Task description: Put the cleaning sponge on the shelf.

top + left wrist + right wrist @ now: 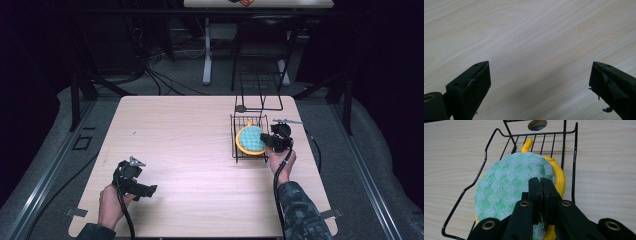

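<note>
A black wire basket [233, 142] [486, 155] stands on the right half of the wooden table [190, 150]. In it lies a round yellow pad [243, 148] [560, 178] with a loop, and a green checkered mesh pad [251, 138] [509, 185] lies on top. My right gripper [267, 142] [541, 183] reaches in from the basket's right side and is shut on the near edge of the green mesh pad. My left gripper [145, 190] [539, 85] is at the table's front left, jaws wide open over bare wood with nothing between them.
A tall black wire frame [260, 97] rises behind the basket, next to a round hole [241, 108] [537, 124] in the tabletop. Cables trail from both grippers toward the front edge. A second table [257, 4] stands far behind.
</note>
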Demonstrator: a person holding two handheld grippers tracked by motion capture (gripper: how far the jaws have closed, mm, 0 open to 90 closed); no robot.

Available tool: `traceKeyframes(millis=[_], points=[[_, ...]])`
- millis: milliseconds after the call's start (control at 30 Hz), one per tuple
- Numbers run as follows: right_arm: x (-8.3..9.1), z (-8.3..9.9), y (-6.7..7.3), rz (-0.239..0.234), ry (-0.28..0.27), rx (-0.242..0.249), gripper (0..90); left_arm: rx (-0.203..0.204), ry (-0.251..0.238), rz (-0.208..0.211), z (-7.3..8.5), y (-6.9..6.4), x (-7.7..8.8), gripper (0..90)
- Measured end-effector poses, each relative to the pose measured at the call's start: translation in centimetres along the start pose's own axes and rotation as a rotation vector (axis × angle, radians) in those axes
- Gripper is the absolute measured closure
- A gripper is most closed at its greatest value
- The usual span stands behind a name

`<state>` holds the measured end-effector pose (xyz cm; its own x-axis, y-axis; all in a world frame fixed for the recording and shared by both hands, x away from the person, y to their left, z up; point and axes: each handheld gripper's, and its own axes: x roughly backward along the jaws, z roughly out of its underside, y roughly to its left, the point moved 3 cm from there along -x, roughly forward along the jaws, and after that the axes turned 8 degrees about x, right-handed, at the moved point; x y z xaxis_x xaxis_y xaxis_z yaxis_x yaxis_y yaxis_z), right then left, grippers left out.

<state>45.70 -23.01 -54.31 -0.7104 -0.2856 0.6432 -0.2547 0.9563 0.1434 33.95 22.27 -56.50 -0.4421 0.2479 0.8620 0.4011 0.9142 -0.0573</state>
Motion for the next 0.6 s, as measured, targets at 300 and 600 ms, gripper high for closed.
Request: traceKeyframes(millis=[300, 600], points=[[-0.03, 0.23, -0.06, 0.003, -0.001, -0.027, 86.9, -0.001, -0.002, 0.000, -0.02, 0.02, -0.02, 3.8], [-0.07, 0.05, 0.02, 0.017, -0.002, -0.010, 84.3, 0.000, -0.002, 0.000, -0.03, 0.04, -0.02, 3.8]])
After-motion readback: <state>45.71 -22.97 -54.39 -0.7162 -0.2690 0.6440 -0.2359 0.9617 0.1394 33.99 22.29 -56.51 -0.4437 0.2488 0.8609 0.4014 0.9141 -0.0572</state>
